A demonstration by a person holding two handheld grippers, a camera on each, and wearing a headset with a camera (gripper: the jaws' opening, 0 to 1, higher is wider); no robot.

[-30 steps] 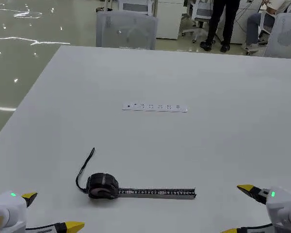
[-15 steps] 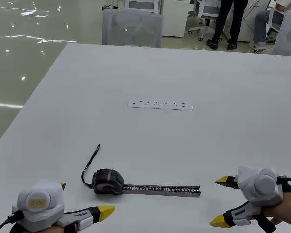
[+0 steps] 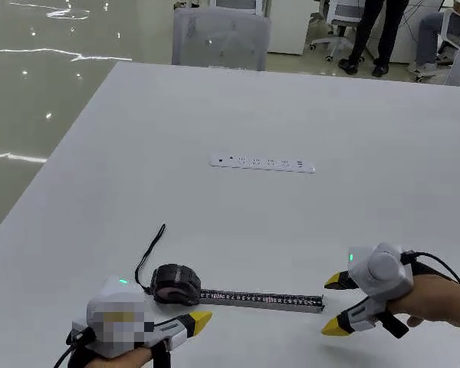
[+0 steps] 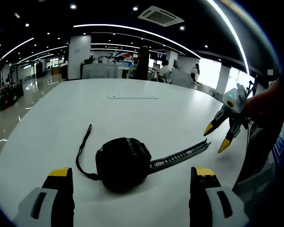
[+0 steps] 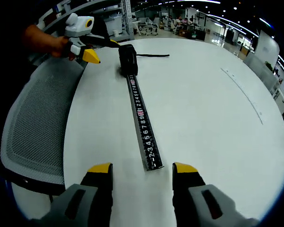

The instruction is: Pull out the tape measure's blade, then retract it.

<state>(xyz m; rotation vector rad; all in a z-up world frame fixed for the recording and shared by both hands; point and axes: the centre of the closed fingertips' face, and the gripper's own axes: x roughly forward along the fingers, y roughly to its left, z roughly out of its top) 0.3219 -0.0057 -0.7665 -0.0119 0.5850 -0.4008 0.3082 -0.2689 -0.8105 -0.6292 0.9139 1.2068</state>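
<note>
While both tools sit low over the near part of the white table (image 3: 330,115), the tape measure lies between them with its blade partly out. At the near left, the left tool (image 4: 132,171) is released, its yellow-tipped jaws spread wide. In the left gripper view the jaws stand either side of the black case (image 4: 123,163) and nearer than it, and neither jaw touches it. A black strap (image 3: 149,257) loops from the case's left end and trails toward the far side of the table.

From the right side of the case the blade (image 3: 261,299) runs flat along the table to the right, its printed numbers facing up. The case rests on the table at the near left, just beside the left tool in the head view.

Near the blade's free end, the right tool (image 3: 334,304) is also released, held in a hand (image 3: 433,299) at the near right. In the right gripper view the end of the blade lies between the two parted jaws, clear of both, with bare table on each side.

Farther off, about mid-table, a white power strip (image 3: 262,163) lies flat, well apart from the tape measure. Beyond the far edge stands a grey chair (image 3: 218,38), and to the far right a person's legs (image 3: 368,31) stand on the shiny floor.
</note>
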